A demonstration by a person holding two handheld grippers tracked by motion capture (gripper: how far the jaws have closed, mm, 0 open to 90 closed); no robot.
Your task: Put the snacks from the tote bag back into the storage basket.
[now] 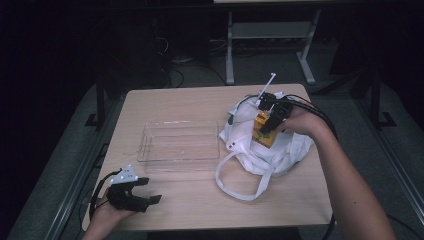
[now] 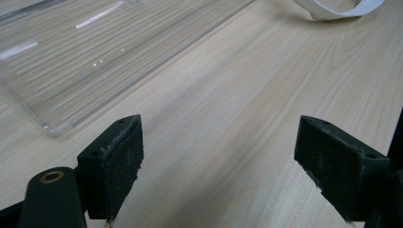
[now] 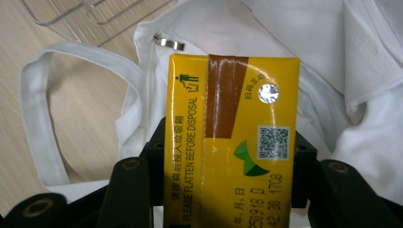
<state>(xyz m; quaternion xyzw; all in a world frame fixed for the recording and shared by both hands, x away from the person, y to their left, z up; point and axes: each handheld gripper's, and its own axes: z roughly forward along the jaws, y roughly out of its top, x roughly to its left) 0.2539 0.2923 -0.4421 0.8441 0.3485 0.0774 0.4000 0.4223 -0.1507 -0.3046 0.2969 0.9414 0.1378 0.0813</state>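
Note:
A yellow drink carton (image 1: pixel 262 130) with a brown stripe is held over a crumpled white cloth bag (image 1: pixel 265 145) at the table's right side. My right gripper (image 1: pixel 272 120) is shut on the carton (image 3: pixel 233 137), its black jaws pressing the carton's two sides. The bag (image 3: pixel 361 71) lies under and around the carton, and its long white handle (image 3: pixel 35 123) loops over the wood. My left gripper (image 1: pixel 145 192) rests near the front left corner of the table, open, with nothing between its fingers (image 2: pixel 114 166). A clear plastic tray (image 1: pixel 178 145) sits empty in the middle of the table.
The tray's corner (image 2: pixel 52 126) lies just ahead of the left gripper. The bag's handle (image 1: pixel 240 180) loops toward the front edge. Black cables trail from both grippers. A white desk frame (image 1: pixel 270 45) stands on the floor beyond the table.

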